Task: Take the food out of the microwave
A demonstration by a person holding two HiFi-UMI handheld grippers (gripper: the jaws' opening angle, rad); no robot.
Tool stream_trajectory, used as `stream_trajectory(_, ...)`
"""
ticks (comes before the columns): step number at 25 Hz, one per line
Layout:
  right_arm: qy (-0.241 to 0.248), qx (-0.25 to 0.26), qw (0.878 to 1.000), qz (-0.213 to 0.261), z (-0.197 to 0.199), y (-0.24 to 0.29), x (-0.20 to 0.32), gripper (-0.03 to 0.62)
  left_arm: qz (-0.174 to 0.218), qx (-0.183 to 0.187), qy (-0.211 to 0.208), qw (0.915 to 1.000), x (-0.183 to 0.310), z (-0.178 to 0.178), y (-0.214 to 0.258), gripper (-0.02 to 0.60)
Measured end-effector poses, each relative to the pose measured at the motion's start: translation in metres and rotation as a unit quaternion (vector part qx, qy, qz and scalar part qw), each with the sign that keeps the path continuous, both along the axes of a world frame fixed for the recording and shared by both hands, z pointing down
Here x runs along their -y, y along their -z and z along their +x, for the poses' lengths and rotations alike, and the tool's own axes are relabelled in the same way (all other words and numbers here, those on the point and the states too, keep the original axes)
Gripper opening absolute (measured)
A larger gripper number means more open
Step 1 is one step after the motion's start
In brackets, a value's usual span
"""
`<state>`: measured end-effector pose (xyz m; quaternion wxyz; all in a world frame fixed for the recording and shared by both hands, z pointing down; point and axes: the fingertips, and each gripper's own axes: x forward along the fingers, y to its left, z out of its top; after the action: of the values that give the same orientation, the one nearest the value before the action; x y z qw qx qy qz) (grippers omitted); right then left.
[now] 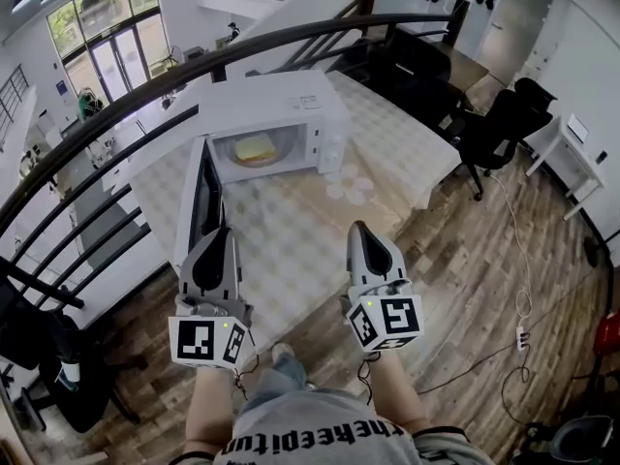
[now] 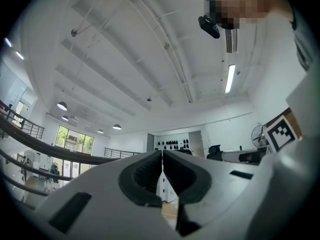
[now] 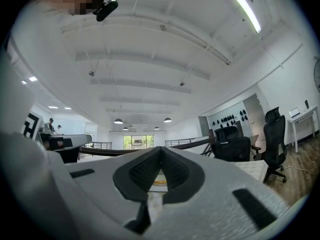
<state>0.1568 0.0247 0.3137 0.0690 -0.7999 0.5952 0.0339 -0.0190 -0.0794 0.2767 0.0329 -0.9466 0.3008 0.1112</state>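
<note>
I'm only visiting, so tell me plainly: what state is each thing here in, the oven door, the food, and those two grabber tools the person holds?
microwave door: open, swung wide to the left.
food: inside the microwave, not yet taken out.
left gripper: shut, with nothing between its jaws, short of the microwave.
right gripper: shut, with nothing between its jaws, short of the microwave.
</note>
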Motion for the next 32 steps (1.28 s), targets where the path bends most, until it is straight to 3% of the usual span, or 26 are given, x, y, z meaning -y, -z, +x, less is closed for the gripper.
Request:
stream_trajectory(12, 0.002, -0.003, 1.000, 0.002, 0.027, 0.003, 0.081, 0.005, -0.001, -0.003, -0.012, 0.9999, 0.075, 0.033, -0.001, 0.011)
stream_trajectory(21, 0.007, -0.003, 1.000, -0.008, 0.028, -0.002, 0.113, 0.005, -0.014, 0.000, -0.024, 0.9996, 0.098, 0.042, -0.009, 0.011)
stream_trajectory(32, 0.087, -0.014, 0.995, -0.034, 0.034, -0.021, 0.178, 0.005, -0.029, 0.006, 0.018, 0.9994, 0.125, 0.053, -0.028, 0.011)
